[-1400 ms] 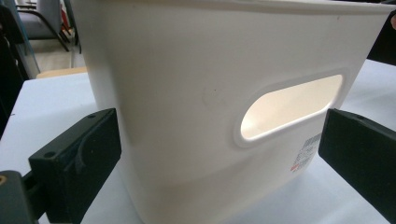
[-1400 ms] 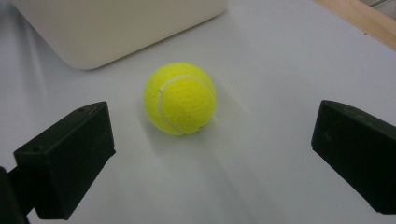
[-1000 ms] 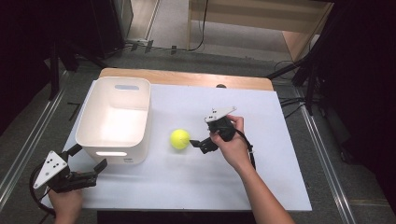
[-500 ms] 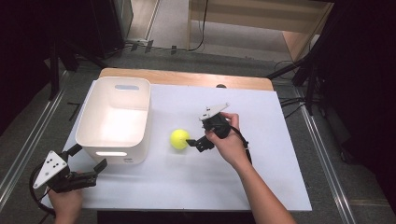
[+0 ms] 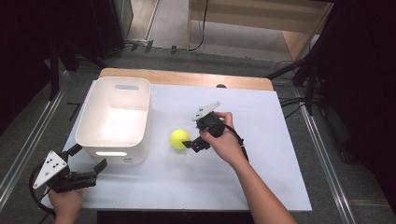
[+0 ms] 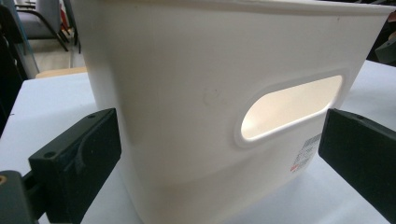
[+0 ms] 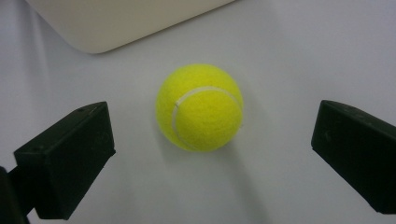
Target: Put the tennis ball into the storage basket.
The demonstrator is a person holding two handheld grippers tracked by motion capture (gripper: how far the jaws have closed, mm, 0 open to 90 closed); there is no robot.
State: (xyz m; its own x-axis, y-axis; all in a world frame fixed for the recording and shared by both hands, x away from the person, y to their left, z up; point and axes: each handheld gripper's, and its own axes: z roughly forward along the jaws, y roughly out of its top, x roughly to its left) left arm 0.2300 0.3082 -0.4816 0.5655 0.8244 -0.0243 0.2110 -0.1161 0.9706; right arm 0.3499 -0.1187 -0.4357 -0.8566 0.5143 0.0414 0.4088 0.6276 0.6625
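Right gripper (image 5: 187,141) has crept up to the tennis ball (image 7: 200,107), jaws spread; I'd centre it, then squeeze gently.

Ball open to the right gripper; bin blocks the left

The ball (image 5: 180,138) lies on bare table (image 5: 261,177) with room all round. The bin (image 5: 114,119) stands near on its left, walling off the left gripper (image 5: 88,161), whose spread jaws face its handle wall.
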